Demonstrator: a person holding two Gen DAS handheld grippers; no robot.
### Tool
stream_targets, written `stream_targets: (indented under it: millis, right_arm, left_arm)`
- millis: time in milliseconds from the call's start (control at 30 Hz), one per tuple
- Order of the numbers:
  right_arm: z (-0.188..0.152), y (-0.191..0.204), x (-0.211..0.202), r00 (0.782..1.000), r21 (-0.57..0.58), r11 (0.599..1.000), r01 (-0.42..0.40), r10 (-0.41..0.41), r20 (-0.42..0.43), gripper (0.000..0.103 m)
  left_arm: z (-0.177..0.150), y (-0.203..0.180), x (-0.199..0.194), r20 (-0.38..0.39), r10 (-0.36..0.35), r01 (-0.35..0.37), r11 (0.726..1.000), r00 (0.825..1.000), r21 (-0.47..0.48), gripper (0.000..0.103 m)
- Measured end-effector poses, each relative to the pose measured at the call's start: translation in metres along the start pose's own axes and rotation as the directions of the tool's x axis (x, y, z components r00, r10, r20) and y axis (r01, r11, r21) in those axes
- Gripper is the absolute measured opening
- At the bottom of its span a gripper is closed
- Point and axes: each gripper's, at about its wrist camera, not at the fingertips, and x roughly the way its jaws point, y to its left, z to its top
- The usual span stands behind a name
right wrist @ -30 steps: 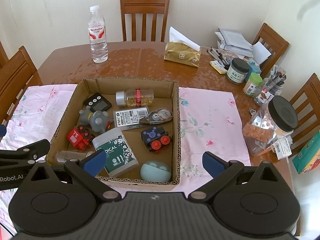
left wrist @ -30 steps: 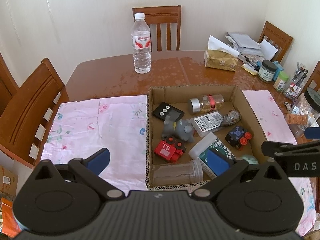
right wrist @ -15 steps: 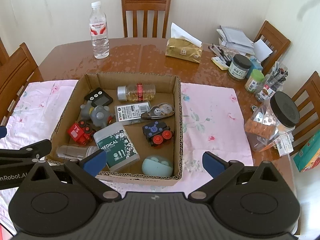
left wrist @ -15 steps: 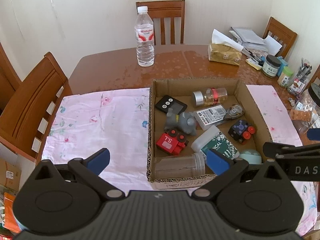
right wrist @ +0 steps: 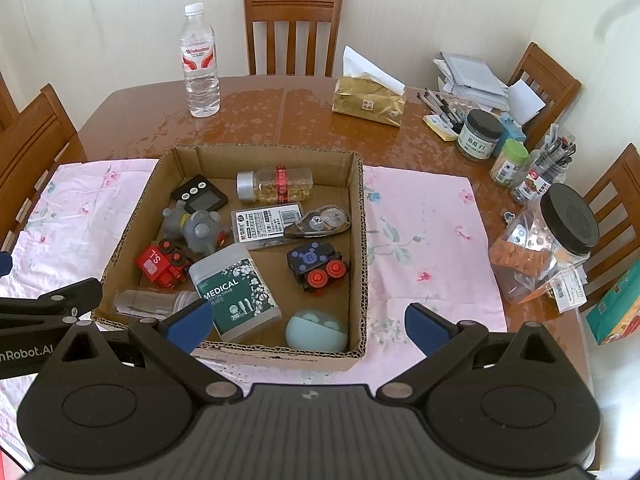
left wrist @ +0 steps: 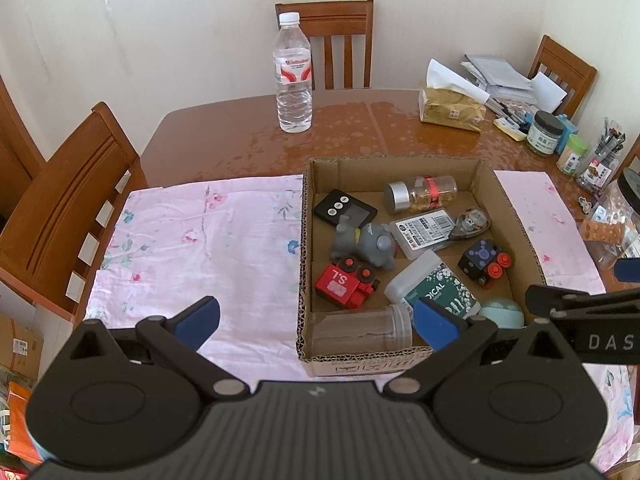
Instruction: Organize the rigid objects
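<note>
The left gripper (left wrist: 316,322) has its blue-padded fingers (left wrist: 198,318) spread wide apart, holding nothing and touching nothing; the right gripper (right wrist: 308,322) is likewise spread wide and empty. Both hover above the near edge of the bench (right wrist: 280,108), pointing forward and slightly downward at the cardboard box (right wrist: 358,240), which rests between two pink floral cloths (left wrist: 192,248). The box contains the rigid objects: a red toy train (right wrist: 162,266), a grey figure (right wrist: 192,226), a black timer (right wrist: 198,196), a pill bottle (right wrist: 274,184) lying on its side, a black toy train (right wrist: 316,264), a MEDICAL swab box (right wrist: 234,292), a round pale-blue case (right wrist: 316,330) and a clear jar (left wrist: 360,330) lying on its side. The left view shows the left cloth in full. The right view shows the right-hand cloth, a black-lidded jar (right wrist: 560,236) and a tissue pack (right wrist: 370,100). Each view shows the other gripper's arm at its edge.
</note>
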Motion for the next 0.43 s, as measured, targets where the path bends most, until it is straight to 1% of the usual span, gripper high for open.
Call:
stream_targets:
  millis: [433]
  right_arm:
    - [-0.0008, -0.0015, -0.0034, 1.000, 0.004, 1.000, 0.004, -0.004, 0.006, 0.103]
  left_arm:
    - [0.0007, -0.0001, -0.0031, 0.006, -0.005, 0.005, 1.000, 1.000, 0.001, 0.102]
